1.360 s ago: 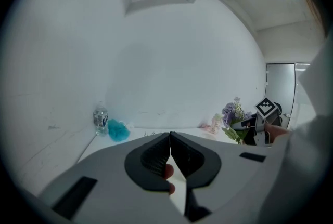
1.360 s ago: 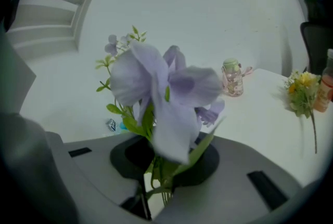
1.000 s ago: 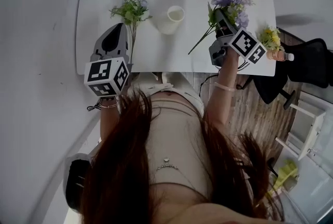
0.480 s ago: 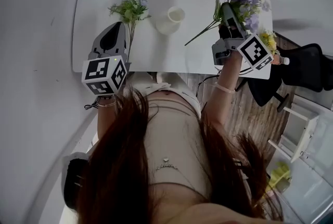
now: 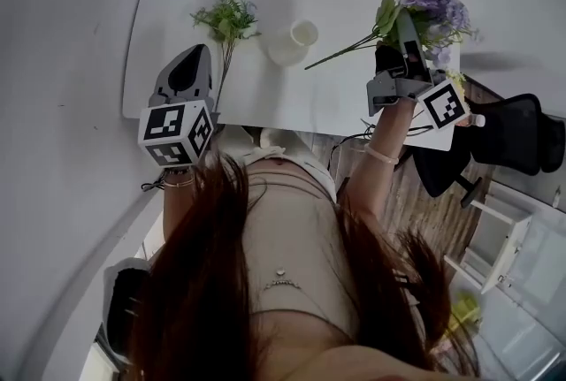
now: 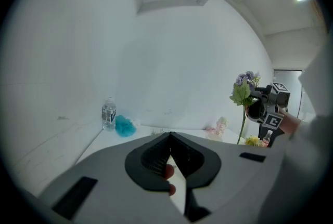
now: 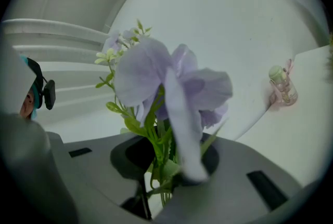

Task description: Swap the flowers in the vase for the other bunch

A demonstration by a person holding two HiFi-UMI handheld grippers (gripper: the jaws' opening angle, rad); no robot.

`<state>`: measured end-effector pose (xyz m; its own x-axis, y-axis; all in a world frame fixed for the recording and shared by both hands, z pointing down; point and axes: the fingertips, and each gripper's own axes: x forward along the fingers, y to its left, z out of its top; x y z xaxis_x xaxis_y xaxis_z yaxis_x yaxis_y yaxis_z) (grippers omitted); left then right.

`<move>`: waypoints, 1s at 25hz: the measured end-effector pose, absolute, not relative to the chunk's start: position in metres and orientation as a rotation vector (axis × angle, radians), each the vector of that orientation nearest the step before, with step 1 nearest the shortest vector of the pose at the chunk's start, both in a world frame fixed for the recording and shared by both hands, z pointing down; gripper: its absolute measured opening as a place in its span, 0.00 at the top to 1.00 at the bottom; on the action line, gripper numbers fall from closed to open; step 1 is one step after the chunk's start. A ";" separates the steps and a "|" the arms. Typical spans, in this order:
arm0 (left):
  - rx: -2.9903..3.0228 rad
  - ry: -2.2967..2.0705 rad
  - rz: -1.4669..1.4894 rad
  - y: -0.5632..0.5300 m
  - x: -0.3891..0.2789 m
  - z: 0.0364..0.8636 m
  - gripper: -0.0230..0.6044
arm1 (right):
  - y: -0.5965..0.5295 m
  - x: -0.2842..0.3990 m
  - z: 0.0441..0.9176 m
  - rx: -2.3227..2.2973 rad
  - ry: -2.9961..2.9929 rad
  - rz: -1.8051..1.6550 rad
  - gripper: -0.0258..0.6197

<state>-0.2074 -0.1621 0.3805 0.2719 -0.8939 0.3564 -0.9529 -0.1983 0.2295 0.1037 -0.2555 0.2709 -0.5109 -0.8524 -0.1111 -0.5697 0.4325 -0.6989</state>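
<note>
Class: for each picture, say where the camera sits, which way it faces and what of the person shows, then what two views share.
Head view: on the person's head, facing steeply down at the table; hair, chest, left tongs, right tongs show.
Left gripper view: on the left tongs, facing along shut jaws over the table to the wall; a fingertip shows.
Right gripper view: on the right tongs, facing the purple flowers they grip; the person's head shows at left.
Shared: all three show the purple flowers.

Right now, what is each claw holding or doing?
Left gripper: closed, holding nothing.
Right gripper: closed on the purple flower bunch with green stems.
</note>
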 end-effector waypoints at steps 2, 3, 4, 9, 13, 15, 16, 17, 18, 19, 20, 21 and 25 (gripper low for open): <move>2.126 -1.698 0.201 -0.158 -0.214 0.380 0.96 | -0.258 0.107 0.261 -1.186 2.216 -0.792 0.82; 2.115 -1.709 0.197 -0.156 -0.217 0.380 0.96 | -0.259 0.108 0.257 -1.181 2.208 -0.769 0.82; 2.104 -1.719 0.193 -0.155 -0.220 0.380 0.96 | -0.260 0.109 0.254 -1.176 2.203 -0.749 0.82; 2.060 -1.759 0.169 -0.147 -0.231 0.380 0.96 | -0.262 0.108 0.240 -1.161 2.186 -0.657 0.82; 2.036 -1.783 0.157 -0.145 -0.239 0.385 0.96 | -0.262 0.102 0.233 -1.171 2.194 -0.548 0.82; 2.028 -1.788 0.152 -0.144 -0.245 0.393 0.96 | -0.261 0.093 0.235 -1.181 2.209 -0.482 0.82; 2.025 -1.792 0.157 -0.144 -0.247 0.397 0.96 | -0.260 0.089 0.236 -1.189 2.221 -0.448 0.82; 2.023 -1.797 0.167 -0.143 -0.248 0.398 0.96 | -0.259 0.085 0.235 -1.199 2.236 -0.412 0.82; 2.021 -1.803 0.182 -0.142 -0.248 0.398 0.96 | -0.257 0.081 0.233 -1.212 2.254 -0.379 0.82; 2.020 -1.808 0.194 -0.141 -0.247 0.395 0.96 | -0.256 0.079 0.231 -1.224 2.272 -0.350 0.82; 2.019 -1.812 0.201 -0.140 -0.245 0.392 0.96 | -0.255 0.077 0.229 -1.233 2.288 -0.329 0.82; 2.018 -1.814 0.204 -0.139 -0.242 0.388 0.96 | -0.254 0.075 0.228 -1.241 2.299 -0.317 0.81; 2.017 -1.817 0.209 -0.138 -0.238 0.377 0.96 | -0.254 0.078 0.239 -1.333 2.309 -0.332 0.81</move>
